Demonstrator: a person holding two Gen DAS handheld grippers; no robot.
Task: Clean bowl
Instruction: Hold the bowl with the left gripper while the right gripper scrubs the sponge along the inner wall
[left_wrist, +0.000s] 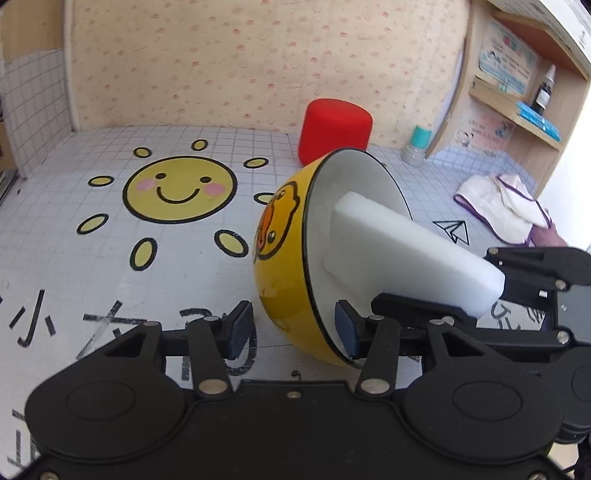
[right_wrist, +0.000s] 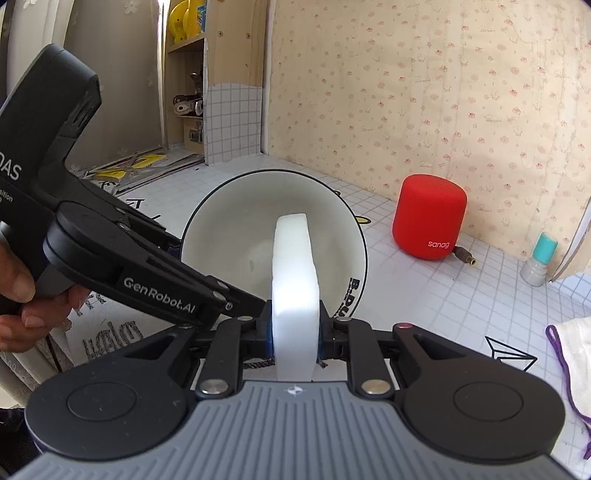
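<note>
A yellow bowl (left_wrist: 280, 236) with a duck print and a white inside is tipped on its side, opening toward the right. My left gripper (left_wrist: 293, 328) has its fingers on either side of the bowl's lower rim and holds it. My right gripper (right_wrist: 295, 328) is shut on a white sponge block (right_wrist: 295, 280), whose far end is inside the bowl (right_wrist: 236, 236). The sponge (left_wrist: 406, 254) also shows in the left wrist view, with the right gripper (left_wrist: 491, 291) behind it.
A red cylindrical speaker (left_wrist: 334, 127) stands behind the bowl near the wall. A small teal-capped bottle (left_wrist: 417, 146) stands by a wooden shelf. A white cloth with purple trim (left_wrist: 506, 206) lies at the right. A sun sticker (left_wrist: 180, 188) marks the tabletop on the left.
</note>
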